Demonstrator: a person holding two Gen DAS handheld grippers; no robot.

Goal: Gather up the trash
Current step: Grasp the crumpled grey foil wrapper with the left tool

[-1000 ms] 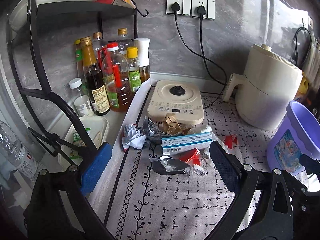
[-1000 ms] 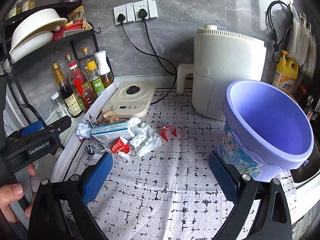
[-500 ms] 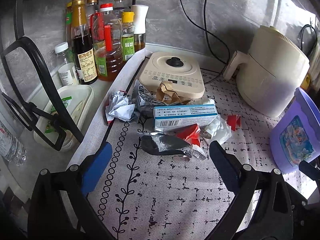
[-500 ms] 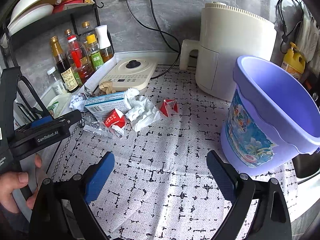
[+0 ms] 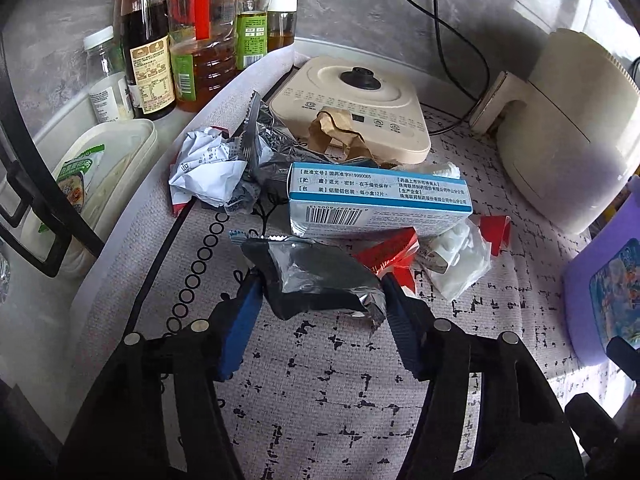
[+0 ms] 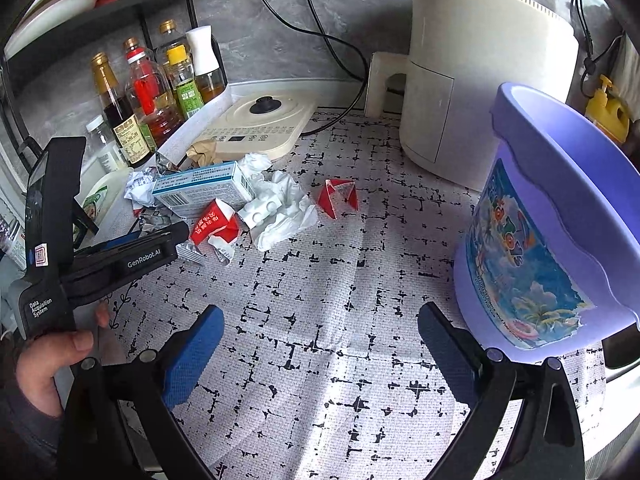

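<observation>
The silver foil wrapper [image 5: 320,280] lies flat on the patterned mat that covers the desk [image 5: 360,400], at the near edge of the trash heap and toward the mat's left border with its ring pattern. Its long axis runs crosswise, from one pad of the left tool [image 5: 320,300] to the other, so the jaws straddle it end to end. That is the relation the pick-up turns on: the wrapper sits directly between the two blue pads, which are closing on it; whether they already press its ends cannot be told, though they stand right at them.

Just behind the wrapper lie a red crumpled packet [image 5: 390,252] and the blue-and-white medicine box [image 5: 376,200], with white tissue [image 5: 460,264] to its right and crumpled paper [image 5: 204,172] to its left. The heap backs onto a cream induction cooker [image 5: 352,108].

The right tool [image 6: 320,352] hangs over bare mat with its jaws spread wide and nothing between them, well apart from the heap, so the left hand is clearly the nearer one. The purple bucket [image 6: 540,240] stands toward the desk's right edge, just beside the right tool, likely where the wrapper must go.
</observation>
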